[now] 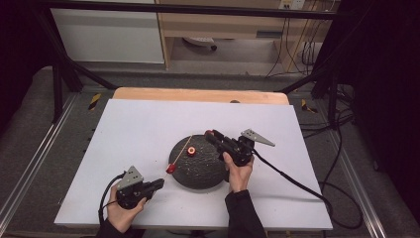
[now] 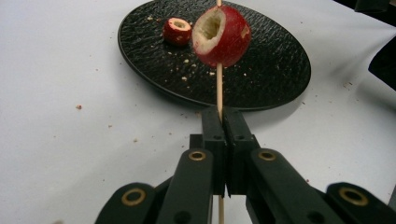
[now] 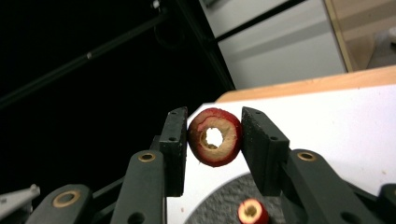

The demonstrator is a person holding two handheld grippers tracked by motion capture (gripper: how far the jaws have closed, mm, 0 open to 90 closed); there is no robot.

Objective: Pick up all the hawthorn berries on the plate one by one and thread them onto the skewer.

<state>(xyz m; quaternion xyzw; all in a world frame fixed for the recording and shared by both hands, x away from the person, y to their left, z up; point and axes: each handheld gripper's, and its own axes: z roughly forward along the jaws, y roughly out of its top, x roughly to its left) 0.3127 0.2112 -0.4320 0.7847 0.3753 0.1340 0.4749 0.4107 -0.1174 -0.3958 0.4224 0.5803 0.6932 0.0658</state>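
Pinched in my right gripper (image 3: pixel 214 140), the cored fruit ring (image 3: pixel 215 137) must meet the skewer (image 2: pixel 219 86) my left gripper (image 2: pixel 223 122) clamps, tip toward it.

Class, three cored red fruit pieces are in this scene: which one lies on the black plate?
The small piece lying loose on the plate; another is threaded on the skewer, and the third is clamped in the right hand-held gripper.

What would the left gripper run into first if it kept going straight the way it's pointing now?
Probably the black plate. The left gripper is shut on a skewer carrying a red fruit piece, which aims over the rim. Depth is hard to judge, though.
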